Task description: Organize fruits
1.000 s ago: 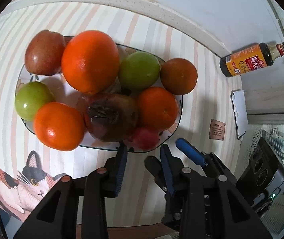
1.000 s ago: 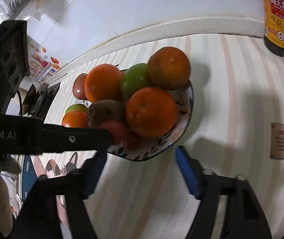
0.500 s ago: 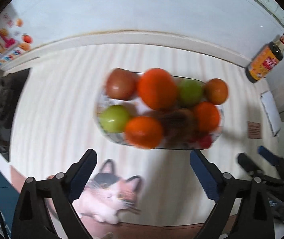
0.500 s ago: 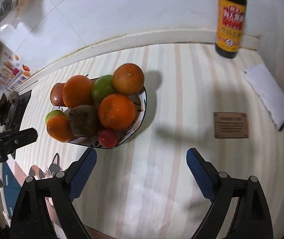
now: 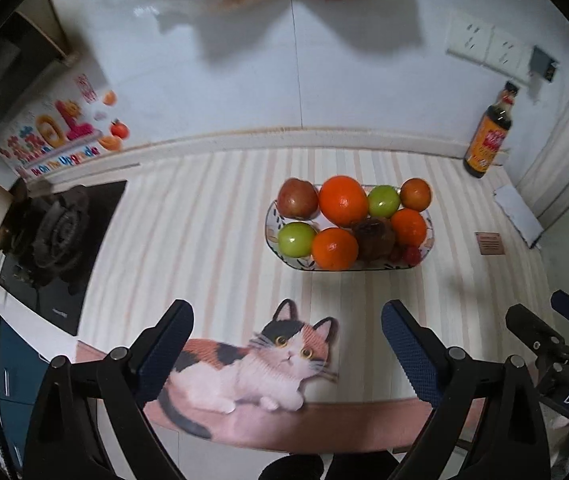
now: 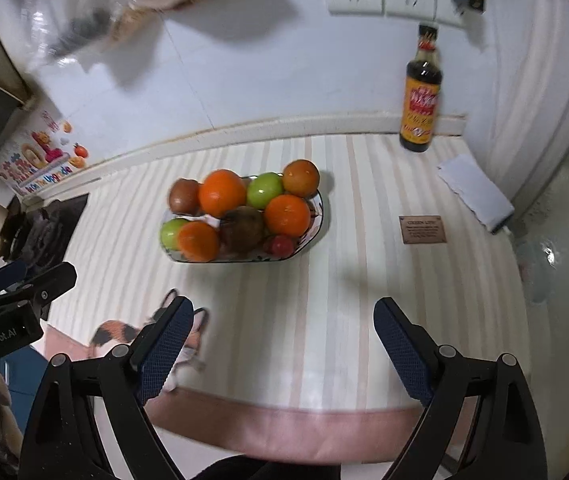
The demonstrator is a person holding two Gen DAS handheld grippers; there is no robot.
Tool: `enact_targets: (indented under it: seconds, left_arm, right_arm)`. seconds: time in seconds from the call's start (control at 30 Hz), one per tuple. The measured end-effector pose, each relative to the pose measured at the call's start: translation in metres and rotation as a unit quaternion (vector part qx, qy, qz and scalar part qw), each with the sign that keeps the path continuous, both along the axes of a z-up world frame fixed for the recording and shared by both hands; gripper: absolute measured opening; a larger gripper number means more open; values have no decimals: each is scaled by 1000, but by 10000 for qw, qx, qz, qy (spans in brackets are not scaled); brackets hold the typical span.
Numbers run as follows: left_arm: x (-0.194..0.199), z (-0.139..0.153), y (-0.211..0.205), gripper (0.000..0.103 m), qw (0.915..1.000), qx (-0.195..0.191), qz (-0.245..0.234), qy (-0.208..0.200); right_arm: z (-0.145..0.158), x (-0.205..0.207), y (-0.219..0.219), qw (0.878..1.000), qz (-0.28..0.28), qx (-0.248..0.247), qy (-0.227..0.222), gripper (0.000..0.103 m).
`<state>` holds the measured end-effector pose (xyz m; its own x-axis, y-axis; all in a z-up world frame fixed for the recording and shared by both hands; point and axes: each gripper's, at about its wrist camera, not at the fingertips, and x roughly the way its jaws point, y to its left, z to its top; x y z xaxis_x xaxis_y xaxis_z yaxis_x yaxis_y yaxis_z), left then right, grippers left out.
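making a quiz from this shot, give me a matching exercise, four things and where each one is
Things:
1 sauce bottle
2 small red fruit
3 cat picture
4 gas burner

Places:
A at the mat's near edge
B left of the striped mat
C against the back wall, right of the fruit plate
D on the plate's near side

Pairs: 1-C, 2-D, 3-A, 4-B

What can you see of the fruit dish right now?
The dish is an oblong, shallow white bowl with small dark leaf marks and a dark rim, glazed ceramic by its look. It sits flat on the striped cloth, heaped with oranges, green and reddish apples, one dark brown fruit and small red ones. Neither claw touches it.
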<state>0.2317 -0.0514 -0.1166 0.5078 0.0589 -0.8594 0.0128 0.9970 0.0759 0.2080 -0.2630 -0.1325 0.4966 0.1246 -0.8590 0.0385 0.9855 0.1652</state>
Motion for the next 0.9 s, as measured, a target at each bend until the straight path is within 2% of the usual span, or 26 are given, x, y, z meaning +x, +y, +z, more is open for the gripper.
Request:
enact_targets:
  seconds: [0.27,0.47,0.63,0.8,0.9]
  left_arm:
    - [-76,61,21,96,9978,-206,-198,-602]
    - [-120,88,28,96,9962,-309,-231,-776]
    - [-146,103,30,96,9948,-339,-218,-937]
    - [-161,110,31,96,9941,-405,-213,-985]
    - [-167,114,27,96,9933,-465,-203,-1035]
  right_arm:
    - [79,-89,19,9983,-241,-28,-530,94]
    - [127,-144,34,9957,-202,-125,-899,94]
    - [152,-173,37,9932,-158,-227,-1134,94]
    - [164,-186,40,9927,-59,-291,-1168,94]
    - [166,-189,41,9930,25,-279,-1149,99]
